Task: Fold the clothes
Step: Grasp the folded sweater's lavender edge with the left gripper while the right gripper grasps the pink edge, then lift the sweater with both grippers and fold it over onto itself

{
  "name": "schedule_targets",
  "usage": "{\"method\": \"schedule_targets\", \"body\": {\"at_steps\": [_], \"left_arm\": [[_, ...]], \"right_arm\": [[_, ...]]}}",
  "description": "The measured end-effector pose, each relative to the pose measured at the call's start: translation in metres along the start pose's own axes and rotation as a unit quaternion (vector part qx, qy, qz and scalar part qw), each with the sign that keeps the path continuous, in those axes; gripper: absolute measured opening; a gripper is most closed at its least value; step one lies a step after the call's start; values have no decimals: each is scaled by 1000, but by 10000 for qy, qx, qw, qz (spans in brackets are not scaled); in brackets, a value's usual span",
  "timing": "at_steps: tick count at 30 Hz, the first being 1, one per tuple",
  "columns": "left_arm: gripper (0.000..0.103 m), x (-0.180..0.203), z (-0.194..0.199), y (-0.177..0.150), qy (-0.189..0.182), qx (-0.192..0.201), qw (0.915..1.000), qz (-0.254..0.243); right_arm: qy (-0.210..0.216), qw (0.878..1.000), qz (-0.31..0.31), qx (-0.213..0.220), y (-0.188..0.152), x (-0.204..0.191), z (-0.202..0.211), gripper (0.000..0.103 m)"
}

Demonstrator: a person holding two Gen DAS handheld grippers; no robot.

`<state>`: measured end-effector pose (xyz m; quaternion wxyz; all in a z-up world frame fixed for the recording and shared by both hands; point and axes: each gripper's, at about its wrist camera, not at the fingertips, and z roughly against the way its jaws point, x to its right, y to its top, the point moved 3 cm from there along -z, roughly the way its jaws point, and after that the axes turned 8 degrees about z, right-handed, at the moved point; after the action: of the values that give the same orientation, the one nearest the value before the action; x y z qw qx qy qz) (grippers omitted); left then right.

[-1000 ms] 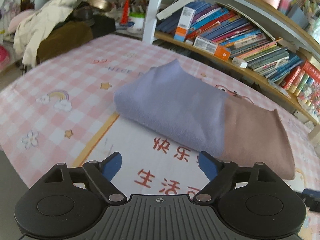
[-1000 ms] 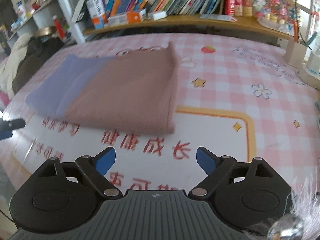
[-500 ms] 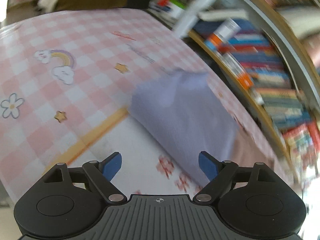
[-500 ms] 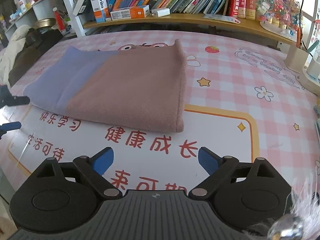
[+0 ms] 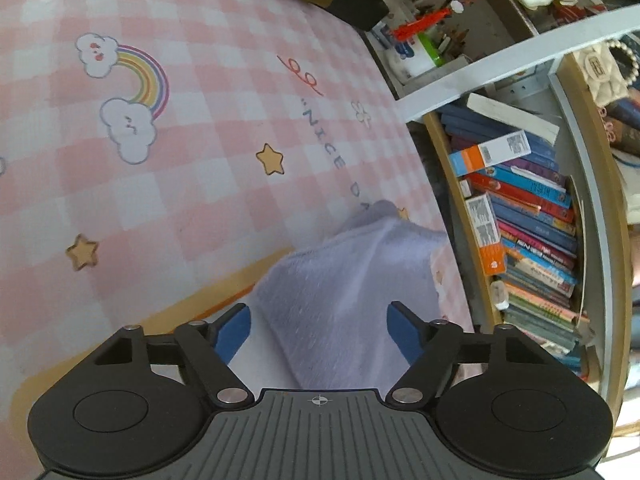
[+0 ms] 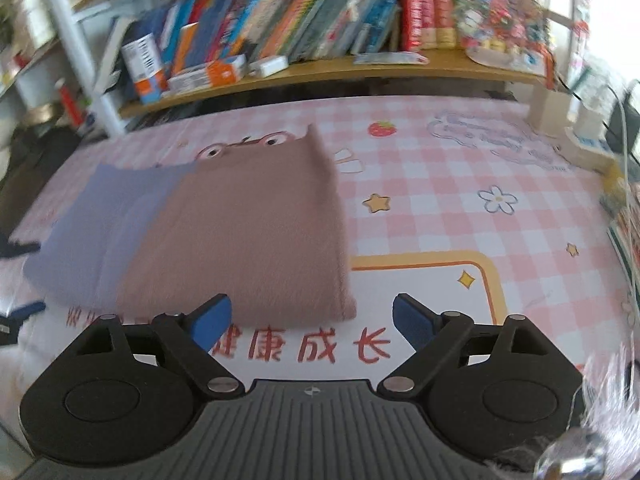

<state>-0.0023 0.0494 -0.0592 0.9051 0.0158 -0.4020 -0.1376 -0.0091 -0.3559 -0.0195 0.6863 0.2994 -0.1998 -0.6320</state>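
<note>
A folded cloth, lavender at one end and brown at the other, lies flat on the pink checked table. In the left wrist view its lavender end (image 5: 352, 276) lies between the jaws of my open left gripper (image 5: 318, 332), with nothing gripped. In the right wrist view the brown part (image 6: 260, 236) and lavender part (image 6: 92, 236) lie just beyond my open, empty right gripper (image 6: 312, 320), which hangs over the near right corner of the cloth. The left gripper's blue fingertips (image 6: 24, 310) show at the left edge of that view.
A bookshelf full of books (image 6: 304, 24) runs along the table's far edge, also in the left wrist view (image 5: 528, 216). A white shelf post (image 5: 500, 68) and desk clutter stand at the far corner. Boxes and cables (image 6: 580, 128) sit at the right.
My left gripper has swung left, rolled and closed in on the lavender end of the cloth, which now lies between its jaws. My right gripper has moved forward toward the cloth's near right corner.
</note>
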Motion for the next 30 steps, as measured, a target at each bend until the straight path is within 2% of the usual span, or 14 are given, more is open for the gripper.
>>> {"method": "schedule_targets", "body": {"at_steps": [2, 3, 4, 5, 6, 8, 10, 11, 15, 18, 22, 27, 29, 30], "left_arm": [[70, 2, -6, 4, 9, -37, 10000, 43], [64, 3, -9, 6, 30, -51, 10000, 48], [56, 3, -12, 8, 85, -55, 9999, 36], [29, 1, -14, 10, 172, -47, 9998, 18], [13, 0, -17, 12, 259, -40, 9997, 1], [10, -2, -16, 16, 241, 64, 9995, -209], [10, -1, -9, 23, 243, 270, 9976, -590], [10, -5, -5, 29, 251, 328, 9971, -638], [10, -23, 5, 52, 308, 464, 9963, -661], [11, -25, 4, 58, 160, 378, 9972, -618], [24, -30, -6, 63, 15, 182, 9988, -445], [57, -33, -16, 67, -466, -5, 9988, -165], [52, -30, -20, 66, -495, 6, 9986, -188], [42, -29, -22, 66, -447, 21, 9988, -214]], "right_arm": [[-102, 9998, -177, -4, 5, 3, -5, 74], [-149, 9995, -262, -2, 7, 4, -8, 73], [-200, 9992, -332, -4, 9, 6, -10, 71], [-252, 9989, -399, -7, 11, 7, -13, 69], [-307, 9985, -452, -25, 12, 8, -16, 65], [-389, 9977, -552, -93, 13, 9, -23, 60], [-382, 9968, -680, -179, 14, 9, -29, 50], [-348, 9963, -755, -220, 14, 9, -31, 49], [21, 9966, -722, -383, 12, -10, -39, 32], [125, 9964, -665, -504, 9, -26, -47, 22], [112, 9958, -669, -620, 8, -33, -54, 15], [39, 9953, -692, -672, 8, -36, -59, 14], [5, 9958, -630, -662, 8, -39, -60, 14], [2, 9960, -604, -658, 8, -40, -60, 14]]}}
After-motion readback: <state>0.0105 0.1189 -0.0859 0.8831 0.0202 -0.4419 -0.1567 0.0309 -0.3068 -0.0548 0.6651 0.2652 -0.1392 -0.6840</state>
